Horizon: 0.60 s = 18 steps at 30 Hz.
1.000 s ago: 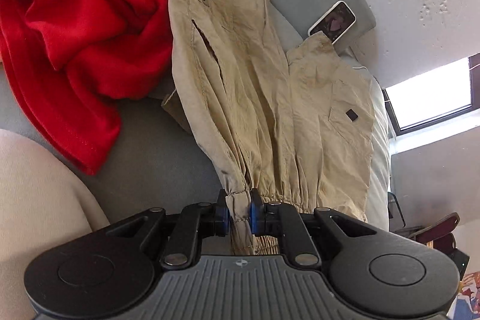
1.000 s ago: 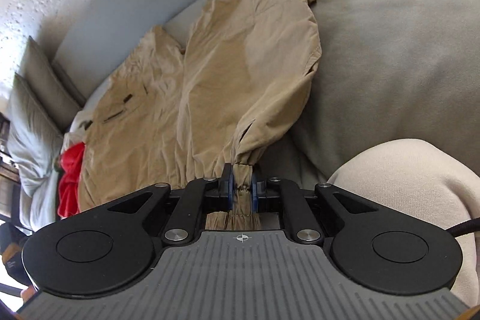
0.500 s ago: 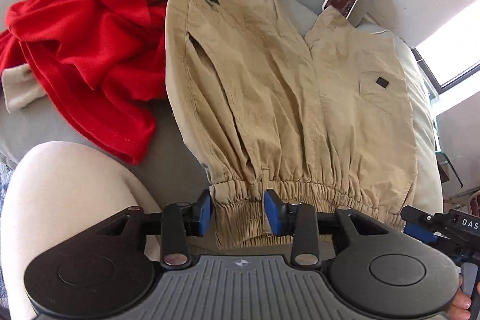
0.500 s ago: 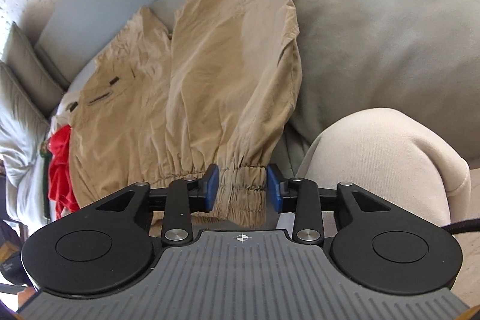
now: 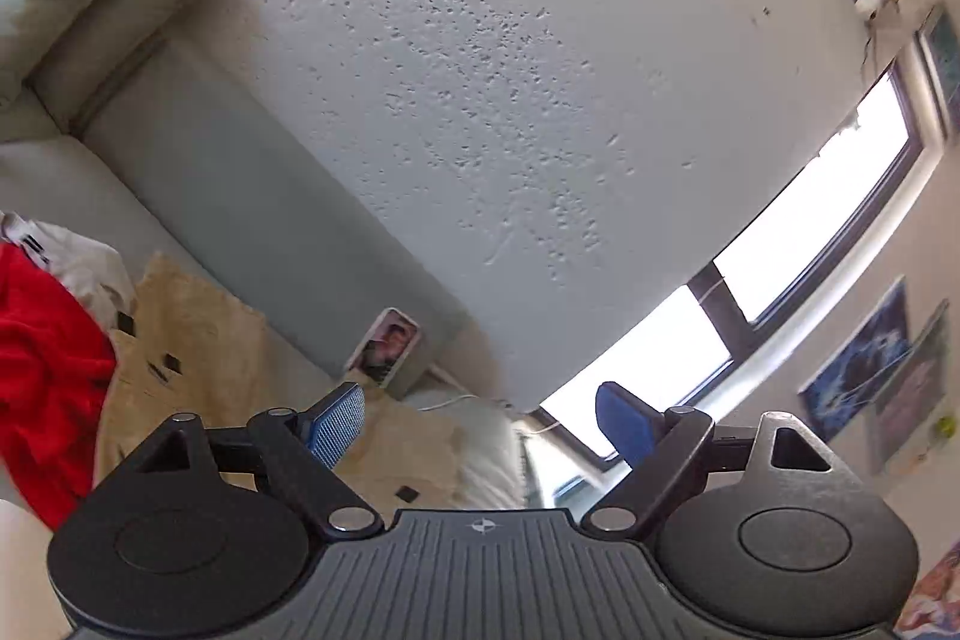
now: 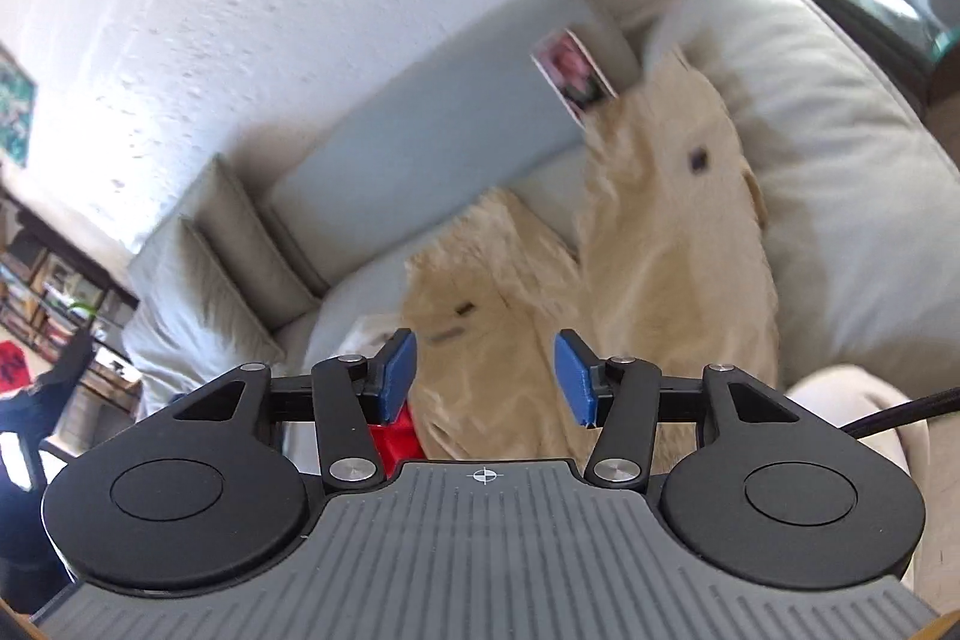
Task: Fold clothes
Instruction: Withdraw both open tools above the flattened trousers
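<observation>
Left wrist view: left gripper [image 5: 480,421] raised toward wall, jaws opening, nothing held. Right gripper [image 6: 486,376] tilted down over crumpled tan fabric trousers [image 6: 654,274] on pale grey sofa [image 6: 840,196], jaws opening, empty.

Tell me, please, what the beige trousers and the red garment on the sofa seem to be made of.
The beige trousers look like thin woven cotton or a cotton blend, matte: fine creases show across the cloth. The red garment looks like soft fleece or a thick knit, matte: it lies in rounded, bulky folds. Neither fibre is certain.
</observation>
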Available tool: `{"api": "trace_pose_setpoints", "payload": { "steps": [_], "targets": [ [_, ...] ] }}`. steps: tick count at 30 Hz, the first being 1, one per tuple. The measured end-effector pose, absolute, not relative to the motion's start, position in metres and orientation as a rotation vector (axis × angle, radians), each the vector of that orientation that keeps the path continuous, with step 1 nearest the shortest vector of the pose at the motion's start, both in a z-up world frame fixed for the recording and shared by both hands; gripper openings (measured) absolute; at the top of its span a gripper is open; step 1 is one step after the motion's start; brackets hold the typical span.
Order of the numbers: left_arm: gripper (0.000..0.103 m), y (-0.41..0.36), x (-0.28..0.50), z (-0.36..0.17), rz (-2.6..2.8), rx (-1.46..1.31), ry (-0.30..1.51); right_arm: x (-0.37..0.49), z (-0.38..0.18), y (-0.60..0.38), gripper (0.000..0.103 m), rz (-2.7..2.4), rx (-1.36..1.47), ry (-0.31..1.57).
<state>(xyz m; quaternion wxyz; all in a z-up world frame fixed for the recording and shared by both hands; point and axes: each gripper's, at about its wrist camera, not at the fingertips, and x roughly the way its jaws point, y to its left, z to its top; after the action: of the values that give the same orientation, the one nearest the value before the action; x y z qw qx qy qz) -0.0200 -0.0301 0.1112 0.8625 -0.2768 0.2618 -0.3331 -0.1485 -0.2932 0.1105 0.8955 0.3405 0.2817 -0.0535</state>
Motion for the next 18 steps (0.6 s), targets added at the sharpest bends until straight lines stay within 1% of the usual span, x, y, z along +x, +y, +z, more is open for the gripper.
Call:
{"api": "trace_pose_setpoints", "payload": {
  "steps": [1, 3, 4, 8, 10, 12, 15, 18],
  "targets": [
    [0.088, -0.037, -0.025, 0.119, -0.68, -0.543, 0.562, -0.15, 0.125, -0.282, 0.072, -0.085, 0.668, 0.559],
    [0.092, -0.048, -0.034, 0.131, -0.651, -0.502, 0.576, -0.152, 0.15, -0.263, 0.082, -0.067, 0.62, 0.53],
    [0.091, -0.051, -0.037, 0.135, -0.633, -0.497, 0.577, -0.151, 0.157, -0.257, 0.084, -0.08, 0.622, 0.543],
    [0.102, -0.036, -0.052, 0.157, -0.528, -0.482, 0.5, -0.148, 0.171, -0.25, 0.085, -0.12, 0.723, 0.626],
    [0.102, -0.034, -0.059, 0.164, -0.495, -0.476, 0.454, -0.151, 0.176, -0.246, 0.09, -0.118, 0.72, 0.607],
    [0.102, -0.029, -0.064, 0.169, -0.483, -0.489, 0.438, -0.155, 0.181, -0.241, 0.091, -0.122, 0.708, 0.588],
    [0.102, -0.027, -0.069, 0.172, -0.494, -0.502, 0.427, -0.153, 0.182, -0.248, 0.096, -0.092, 0.73, 0.578],
    [0.102, -0.027, -0.076, 0.176, -0.528, -0.498, 0.403, -0.154, 0.18, -0.268, 0.096, -0.144, 0.795, 0.584]
  ]
}}
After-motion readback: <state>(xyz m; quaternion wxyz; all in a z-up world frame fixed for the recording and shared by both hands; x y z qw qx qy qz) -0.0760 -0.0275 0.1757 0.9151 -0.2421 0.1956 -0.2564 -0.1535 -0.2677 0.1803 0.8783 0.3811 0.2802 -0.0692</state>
